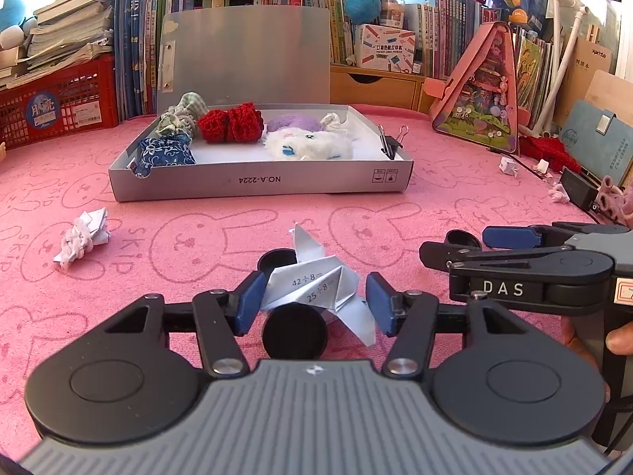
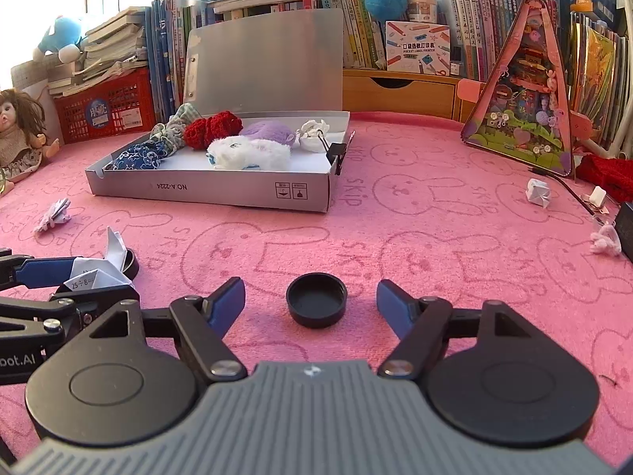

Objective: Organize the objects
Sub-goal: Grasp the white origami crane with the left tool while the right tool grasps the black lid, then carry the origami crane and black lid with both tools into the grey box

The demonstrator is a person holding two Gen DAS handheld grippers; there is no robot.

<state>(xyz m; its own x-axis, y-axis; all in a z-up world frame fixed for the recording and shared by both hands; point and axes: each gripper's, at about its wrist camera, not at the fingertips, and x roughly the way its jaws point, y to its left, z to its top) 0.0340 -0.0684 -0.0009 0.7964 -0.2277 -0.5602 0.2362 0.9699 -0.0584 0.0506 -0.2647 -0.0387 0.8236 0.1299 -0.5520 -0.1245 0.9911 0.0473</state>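
Observation:
My left gripper [image 1: 314,303] is open, its blue pads either side of a folded white paper figure [image 1: 316,283] printed with sums, which lies on the pink cloth over two black caps [image 1: 294,336]. The paper also shows in the right wrist view [image 2: 99,271]. My right gripper [image 2: 310,306] is open around a black cap [image 2: 316,304] lying open side up. An open grey box [image 1: 261,186] at the back holds several fabric and fluffy items, among them a red knitted piece [image 1: 231,122]; it also shows in the right wrist view [image 2: 209,194].
A crumpled paper piece [image 1: 83,237] lies at the left. Small white paper bits [image 2: 538,192] and a black device [image 1: 579,190] lie at the right. A pink triangular toy house [image 2: 526,91], books, red baskets and a doll [image 2: 19,130] line the back.

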